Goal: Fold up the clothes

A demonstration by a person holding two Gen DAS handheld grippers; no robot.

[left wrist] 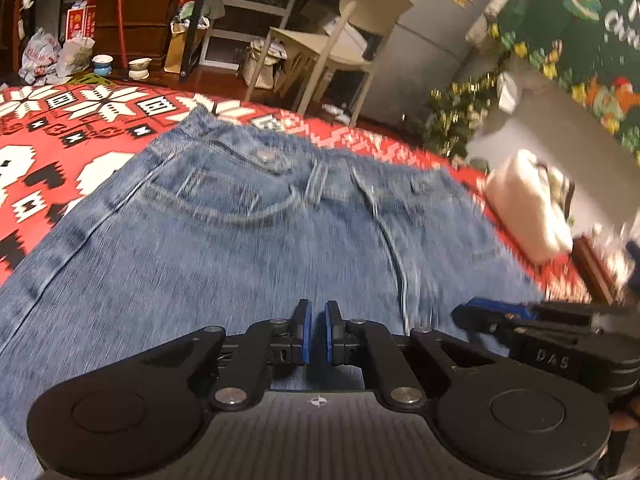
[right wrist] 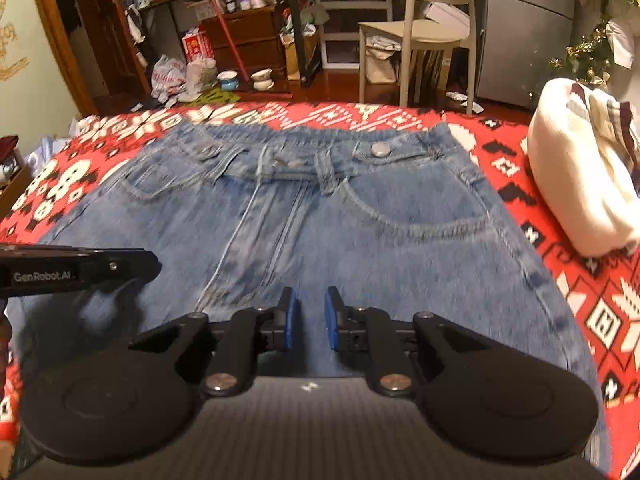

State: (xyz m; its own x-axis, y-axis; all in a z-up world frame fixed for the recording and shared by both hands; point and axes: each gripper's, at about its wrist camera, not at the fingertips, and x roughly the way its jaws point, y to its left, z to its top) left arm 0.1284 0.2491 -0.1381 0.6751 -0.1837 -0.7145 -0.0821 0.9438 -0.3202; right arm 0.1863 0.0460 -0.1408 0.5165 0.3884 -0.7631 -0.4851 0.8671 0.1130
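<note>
Blue jeans (right wrist: 320, 208) lie flat on the red patterned blanket (right wrist: 560, 280), waistband toward twelve o'clock. Left gripper (left wrist: 318, 322) is pressed nearly together, empty; right gripper (right wrist: 311, 312) is slightly spread, holding nothing. White bundle (right wrist: 580, 168) sits at two o'clock.

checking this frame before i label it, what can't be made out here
- Jeans legs: cut off by the bottom edge and hidden behind the gripper bodies in both wrist views, so any fold is unseen.
- Left gripper: whether cloth sits in its narrow gap is unclear.
- White folded garment: motion-blurred in the left view.
- Person: out of view.
</note>
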